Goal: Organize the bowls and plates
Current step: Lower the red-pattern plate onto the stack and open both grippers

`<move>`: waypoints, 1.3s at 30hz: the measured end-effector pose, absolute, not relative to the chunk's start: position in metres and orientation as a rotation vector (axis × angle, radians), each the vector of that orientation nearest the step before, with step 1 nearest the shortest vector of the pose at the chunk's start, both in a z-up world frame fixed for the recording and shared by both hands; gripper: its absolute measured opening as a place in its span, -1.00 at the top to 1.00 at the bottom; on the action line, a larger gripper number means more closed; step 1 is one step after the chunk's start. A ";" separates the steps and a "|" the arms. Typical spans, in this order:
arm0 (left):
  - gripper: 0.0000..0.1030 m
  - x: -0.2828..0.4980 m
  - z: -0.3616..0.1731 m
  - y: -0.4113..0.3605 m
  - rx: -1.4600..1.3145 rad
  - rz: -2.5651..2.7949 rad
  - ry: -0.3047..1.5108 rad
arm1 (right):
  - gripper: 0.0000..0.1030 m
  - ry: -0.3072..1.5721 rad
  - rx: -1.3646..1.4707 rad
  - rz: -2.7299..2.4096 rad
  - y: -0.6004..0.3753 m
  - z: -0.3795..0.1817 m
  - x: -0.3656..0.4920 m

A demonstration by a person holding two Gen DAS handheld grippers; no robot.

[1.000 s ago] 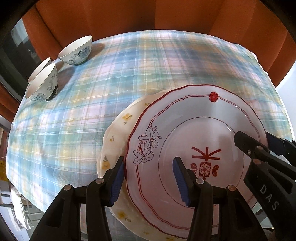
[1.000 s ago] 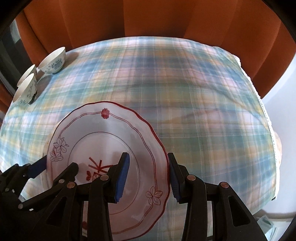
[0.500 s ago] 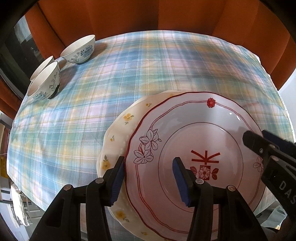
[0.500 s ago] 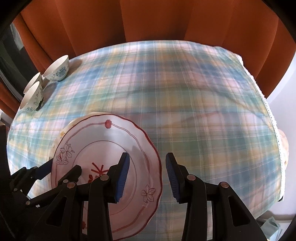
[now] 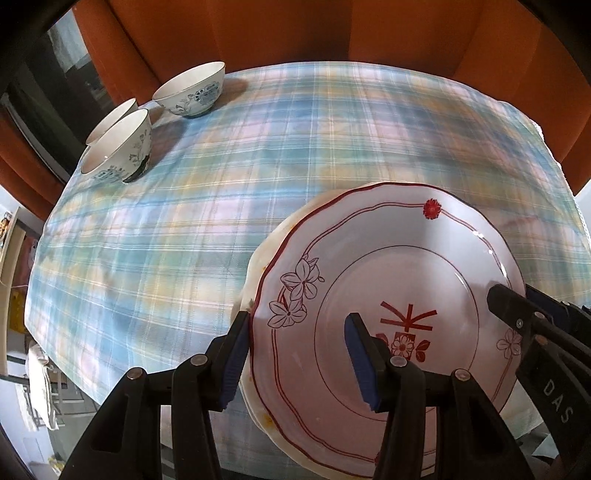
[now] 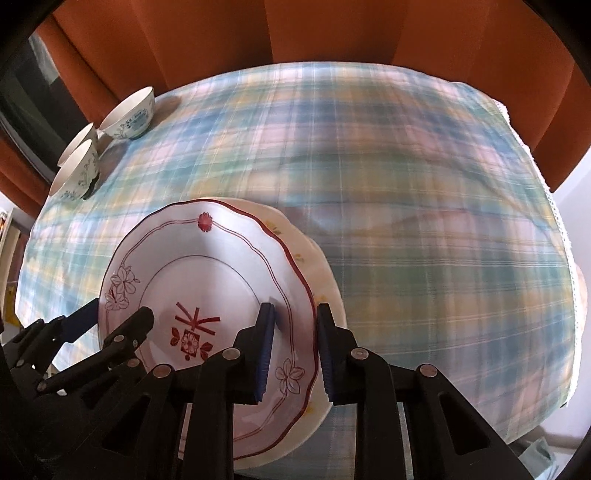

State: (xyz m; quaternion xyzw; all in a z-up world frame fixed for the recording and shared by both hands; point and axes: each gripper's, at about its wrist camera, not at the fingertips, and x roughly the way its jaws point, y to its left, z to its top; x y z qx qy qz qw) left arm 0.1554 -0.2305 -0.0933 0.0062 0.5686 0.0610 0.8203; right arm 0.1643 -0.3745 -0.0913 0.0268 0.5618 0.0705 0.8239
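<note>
A white plate with red trim lies on a cream plate with yellow flowers near the table's front edge; both also show in the right wrist view, the red-trimmed plate over the cream plate. My left gripper is open, its jaws astride the left rim of the stack. My right gripper is open, its jaws astride the right rim of the red-trimmed plate. Three white bowls with blue patterns stand at the far left: one apart, two close together.
The table wears a blue, yellow and pink plaid cloth. Orange curtains hang behind it. A dark window is at the far left. The cloth's right edge drops off near a white wall.
Both grippers have swung left, so the bowls sit nearer the middle of each view. The red-trimmed plate has shifted left on the cream plate. The right jaws have narrowed a little around its rim.
</note>
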 end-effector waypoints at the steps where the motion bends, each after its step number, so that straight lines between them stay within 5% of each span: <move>1: -0.01 0.156 -0.093 -0.231 0.015 0.134 1.209 | 0.50 1.198 0.058 0.151 -0.375 -0.092 0.165; 20: -0.46 0.158 -0.100 -0.244 0.054 0.142 1.180 | 0.46 1.185 -0.023 0.142 -0.367 -0.094 0.165; 22: -0.69 0.157 -0.100 -0.244 0.037 0.117 1.188 | 0.39 1.185 -0.014 0.150 -0.368 -0.094 0.166; 24: -0.73 0.156 -0.101 -0.244 0.031 0.104 1.192 | -0.11 1.187 -0.007 0.159 -0.370 -0.094 0.166; 26: -0.77 0.156 -0.100 -0.243 0.024 0.105 1.194 | -0.39 1.176 -0.002 0.161 -0.371 -0.092 0.164; 39: -0.80 0.156 -0.078 -0.208 -0.035 0.096 1.118 | -0.45 1.096 -0.005 0.197 -0.345 -0.069 0.167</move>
